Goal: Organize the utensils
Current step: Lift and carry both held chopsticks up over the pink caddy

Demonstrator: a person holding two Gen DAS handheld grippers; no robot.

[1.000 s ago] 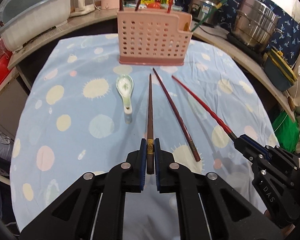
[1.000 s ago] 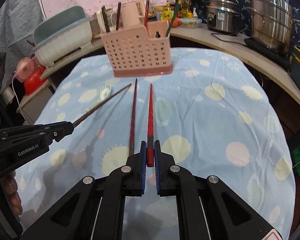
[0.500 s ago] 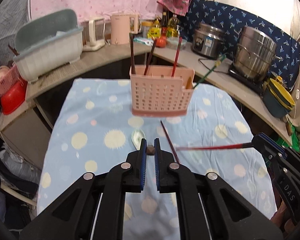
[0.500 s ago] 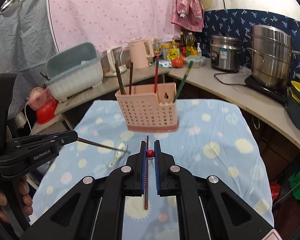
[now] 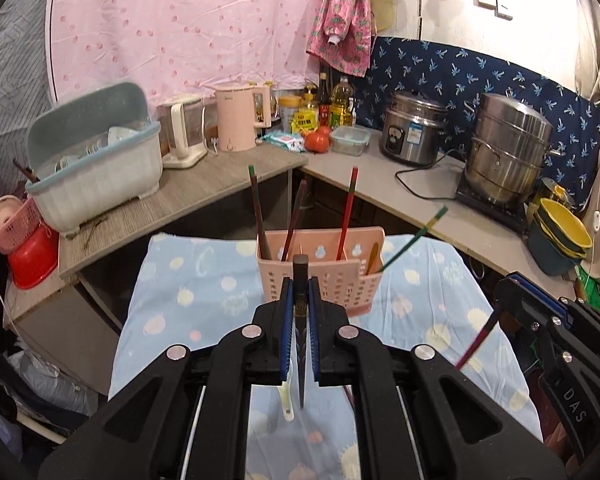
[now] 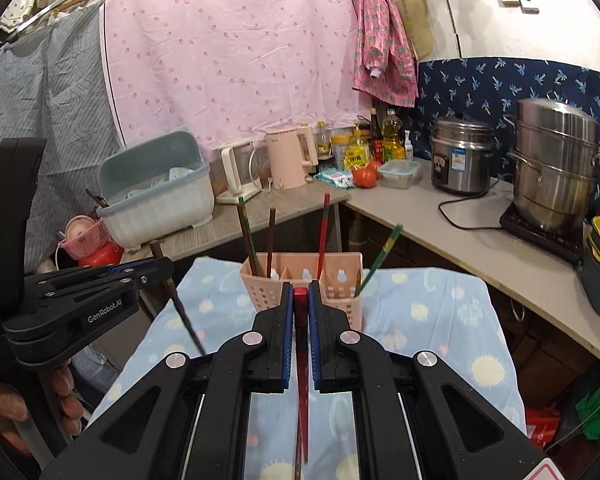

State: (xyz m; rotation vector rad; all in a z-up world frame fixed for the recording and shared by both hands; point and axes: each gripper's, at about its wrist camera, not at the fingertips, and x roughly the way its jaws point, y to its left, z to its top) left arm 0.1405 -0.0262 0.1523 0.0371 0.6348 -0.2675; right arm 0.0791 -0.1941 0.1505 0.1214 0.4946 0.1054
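My left gripper is shut on a dark brown chopstick, which hangs tip down above the blue spotted tablecloth. My right gripper is shut on a red chopstick that also hangs tip down. Just beyond both stands the pink perforated holder, with several chopsticks upright in it and a green one leaning right. A white spoon's handle shows on the cloth under the left jaws. In the left wrist view the right gripper is at the right. In the right wrist view the left gripper is at the left.
An L-shaped counter wraps behind the table. It carries a dish rack, a pink kettle, a rice cooker, a steel steamer and stacked bowls. A person's hand holds the left gripper's handle.
Both grippers have risen off the table, each carrying its chopstick. The chopsticks lay flat on the cloth before and now hang tip down. The views have tilted up toward the holder and counter.
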